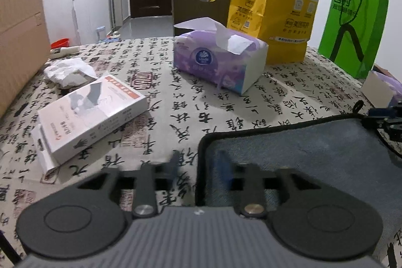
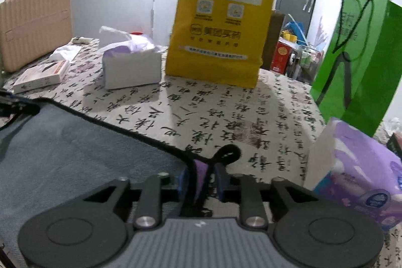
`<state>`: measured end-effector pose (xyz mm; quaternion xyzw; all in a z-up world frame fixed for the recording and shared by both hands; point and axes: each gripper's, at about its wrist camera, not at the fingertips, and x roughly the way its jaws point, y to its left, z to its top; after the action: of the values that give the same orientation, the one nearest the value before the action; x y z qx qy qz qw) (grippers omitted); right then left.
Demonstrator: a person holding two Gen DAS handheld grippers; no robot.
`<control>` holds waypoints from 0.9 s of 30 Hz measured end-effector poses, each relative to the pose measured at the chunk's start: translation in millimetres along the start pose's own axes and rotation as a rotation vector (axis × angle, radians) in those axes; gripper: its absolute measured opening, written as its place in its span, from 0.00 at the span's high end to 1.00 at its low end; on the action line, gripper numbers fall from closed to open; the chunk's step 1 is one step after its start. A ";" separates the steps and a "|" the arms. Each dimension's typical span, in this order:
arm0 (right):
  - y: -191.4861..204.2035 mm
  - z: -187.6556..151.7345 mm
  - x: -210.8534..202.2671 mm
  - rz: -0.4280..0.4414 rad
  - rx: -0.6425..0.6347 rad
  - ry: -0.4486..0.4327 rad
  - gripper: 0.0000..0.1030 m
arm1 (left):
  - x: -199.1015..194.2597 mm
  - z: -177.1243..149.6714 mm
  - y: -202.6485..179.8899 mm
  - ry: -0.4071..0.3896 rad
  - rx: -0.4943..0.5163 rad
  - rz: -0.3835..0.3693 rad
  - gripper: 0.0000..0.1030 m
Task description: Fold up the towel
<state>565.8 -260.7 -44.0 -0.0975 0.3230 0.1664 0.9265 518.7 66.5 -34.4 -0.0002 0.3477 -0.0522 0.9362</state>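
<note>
A grey-blue towel (image 1: 301,150) with black piping lies flat on the calligraphy-print tablecloth. My left gripper (image 1: 201,167) is open and straddles the towel's far-left corner edge, one finger on the cloth and one over the towel. In the right wrist view the towel (image 2: 75,150) fills the lower left. My right gripper (image 2: 201,180) has its fingers closed in on the towel's far-right corner by the black hanging loop (image 2: 226,153), with the black edge between the pads. The right gripper also shows at the right edge of the left wrist view (image 1: 387,122).
A purple tissue box (image 1: 221,62), a yellow paper bag (image 1: 279,1) and a green bag (image 1: 354,27) stand beyond the towel. A white carton (image 1: 93,114) and crumpled tissue (image 1: 67,72) lie left. Another purple tissue pack (image 2: 356,172) sits close on the right.
</note>
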 end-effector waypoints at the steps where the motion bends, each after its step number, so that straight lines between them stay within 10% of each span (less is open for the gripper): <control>1: -1.9 0.9 -3.0 -0.005 0.005 -0.003 0.69 | -3.2 0.6 0.6 0.002 -0.003 0.001 0.50; 27: 15.8 -9.0 -173.3 -0.094 0.060 -0.123 0.01 | -171.6 -28.9 -27.4 -0.147 0.038 0.032 0.00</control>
<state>427.4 -291.2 57.3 -0.0742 0.2653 0.1186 0.9540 368.1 57.1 56.4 0.0191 0.2767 -0.0436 0.9598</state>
